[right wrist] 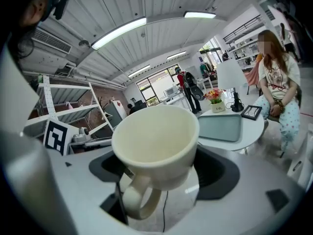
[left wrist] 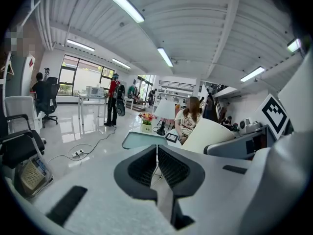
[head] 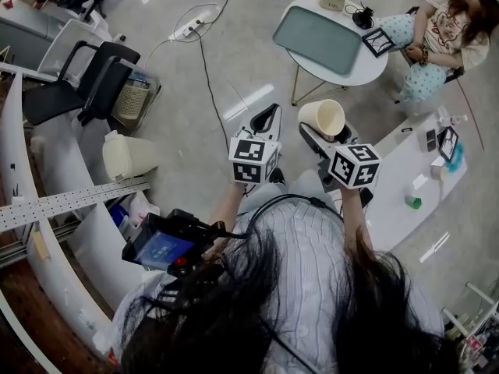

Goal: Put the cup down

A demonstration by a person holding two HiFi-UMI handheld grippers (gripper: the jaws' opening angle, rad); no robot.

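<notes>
Two tools are raised before the person in the head view: the left tool (head: 265, 123) carries nothing, and the right tool (head: 329, 135) carries the cream cup (head: 321, 118) in mid-air over the floor, near the round bench (head: 373, 67) with its teal tray (head: 316, 37) but short of it. Left gripper view: jaws pressed together, nothing between. Right gripper view: jaws clamped on the cup's body, mouth tilted toward the camera, handle hanging low. Risk, as judged: the wall looks smooth, so loosening before the cup meets a bench would drop it onto hard floor. Legible writing: none, only square markers on the cubes.
</notes>
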